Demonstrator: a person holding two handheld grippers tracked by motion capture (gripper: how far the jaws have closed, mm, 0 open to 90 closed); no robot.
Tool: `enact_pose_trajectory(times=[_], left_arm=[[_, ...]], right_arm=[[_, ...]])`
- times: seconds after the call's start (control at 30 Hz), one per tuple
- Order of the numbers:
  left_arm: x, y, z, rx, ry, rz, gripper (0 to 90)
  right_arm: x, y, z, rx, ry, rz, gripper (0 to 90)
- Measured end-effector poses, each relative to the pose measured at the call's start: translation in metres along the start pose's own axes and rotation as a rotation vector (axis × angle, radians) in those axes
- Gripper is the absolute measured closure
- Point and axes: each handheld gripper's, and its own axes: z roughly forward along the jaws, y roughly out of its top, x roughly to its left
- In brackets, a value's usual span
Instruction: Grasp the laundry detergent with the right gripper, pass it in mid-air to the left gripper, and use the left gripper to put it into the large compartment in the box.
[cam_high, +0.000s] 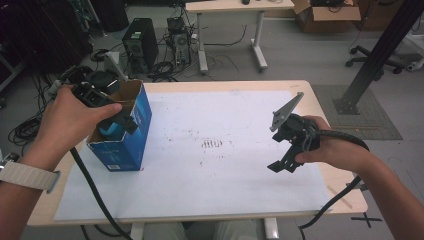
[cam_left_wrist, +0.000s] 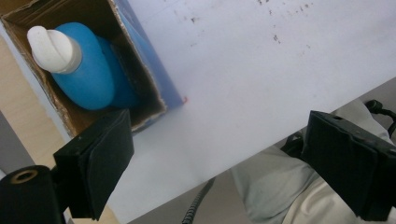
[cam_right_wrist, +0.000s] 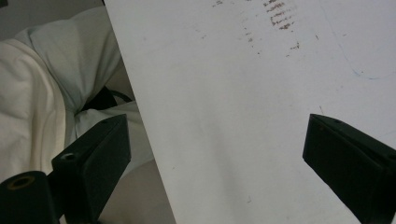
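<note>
Blue bottle (cam_left_wrist: 88, 70) sits inside the blue box (cam_high: 131, 131) at left of frame, left gripper (cam_high: 122, 121) above it with jaws released and empty, right gripper (cam_high: 282, 165) jaws spread idle over the worktop (cam_high: 220, 86); placing step looks done, next likely withdrawing clear.

Even, soft indoor light, faint shadows, no glare; gripper views slightly blurry w/ near jaws soft.

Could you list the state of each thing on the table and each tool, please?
Blue box: upright, top flaps open.
Blue bottle: inside the box, white cap on.
Left tool: open, holding nothing, above the box.
Right tool: open, empty, over the white sheet.
</note>
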Motion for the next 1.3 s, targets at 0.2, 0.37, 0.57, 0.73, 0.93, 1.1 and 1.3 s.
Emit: enact_pose_trajectory(times=[0.2,0.37,0.57,0.73,0.93,1.1,1.3], left_arm=[[-0.006,0.0,-0.001,0.006,-0.01,0.024,5.4],[-0.013,0.001,-0.001,0.01,-0.018,0.036,5.2],[-0.022,0.004,0.0,0.014,-0.049,0.053,5.1],[-0.028,0.007,0.001,0.018,-0.058,0.073,5.1],[-0.034,0.012,0.001,0.016,-0.069,0.089,5.1],[-0.039,0.016,0.001,0.018,-0.084,0.109,5.1],[-0.049,0.022,0.002,0.016,-0.098,0.137,5.1]], right_arm=[[-0.001,0.0,0.0,0.001,-0.001,0.002,7.8],[-0.001,0.0,-0.001,0.002,-0.003,0.003,7.8],[0.0,0.001,0.0,0.001,-0.002,0.003,7.8],[0.0,0.0,-0.001,0.001,-0.003,0.004,7.8],[-0.001,0.001,-0.003,-0.001,-0.004,0.006,7.8],[-0.002,0.002,-0.004,-0.003,-0.004,0.003,7.8],[-0.003,0.003,-0.006,-0.006,-0.006,0.007,7.8]])
